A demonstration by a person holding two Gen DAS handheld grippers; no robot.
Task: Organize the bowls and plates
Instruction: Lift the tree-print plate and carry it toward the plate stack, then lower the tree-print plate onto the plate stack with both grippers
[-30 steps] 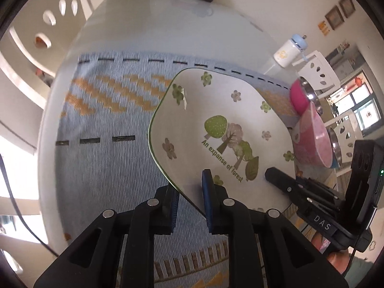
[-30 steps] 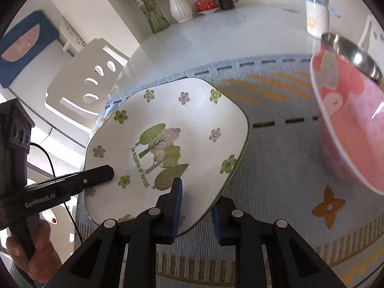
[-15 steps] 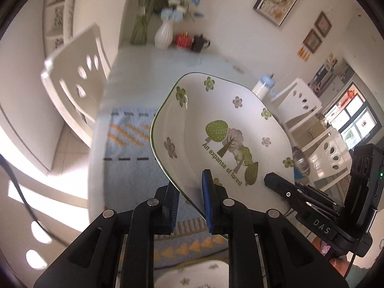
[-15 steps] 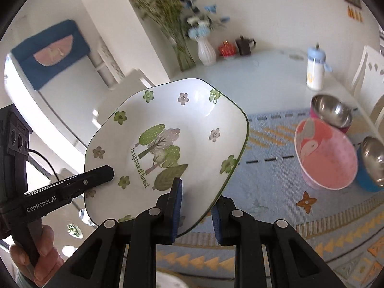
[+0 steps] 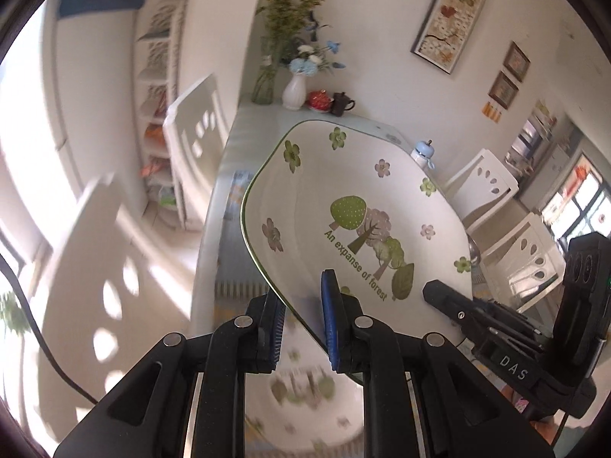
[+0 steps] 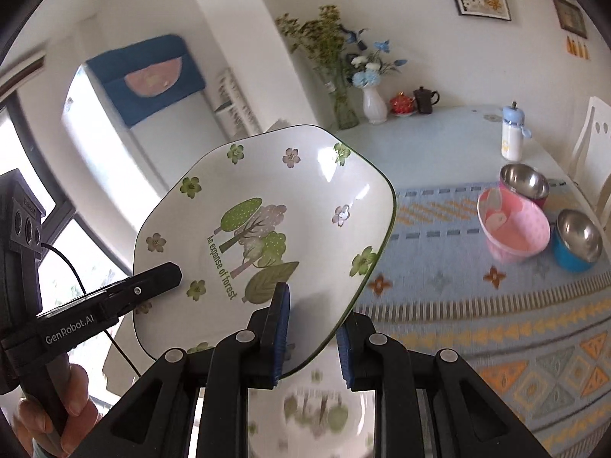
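A white square-ish plate (image 5: 366,206) (image 6: 267,206) with a green rim, tree print and flowers hangs tilted in the air, high above the table. My left gripper (image 5: 301,305) is shut on its near left rim. My right gripper (image 6: 311,320) is shut on its near right rim. Each gripper also shows in the other's view, clamped on the plate's edge: the right gripper (image 5: 454,305) and the left gripper (image 6: 160,276). Directly below lies a second plate (image 5: 305,393) (image 6: 317,408) with a similar print, blurred. A pink bowl (image 6: 513,229) and two steel-lined bowls, one blue (image 6: 578,246) and one red (image 6: 523,183), stand at the table's right.
A patterned blue and orange mat (image 6: 477,324) covers the near table. At the far end stand a white vase (image 6: 374,105), a dark teapot (image 6: 425,100) and a pale blue bottle (image 6: 511,137). White chairs (image 5: 191,145) flank the table.
Both grippers have carried the plate upward and back from the table; the mat and bowls have dropped away below. A second plate has come into view beneath the held one.
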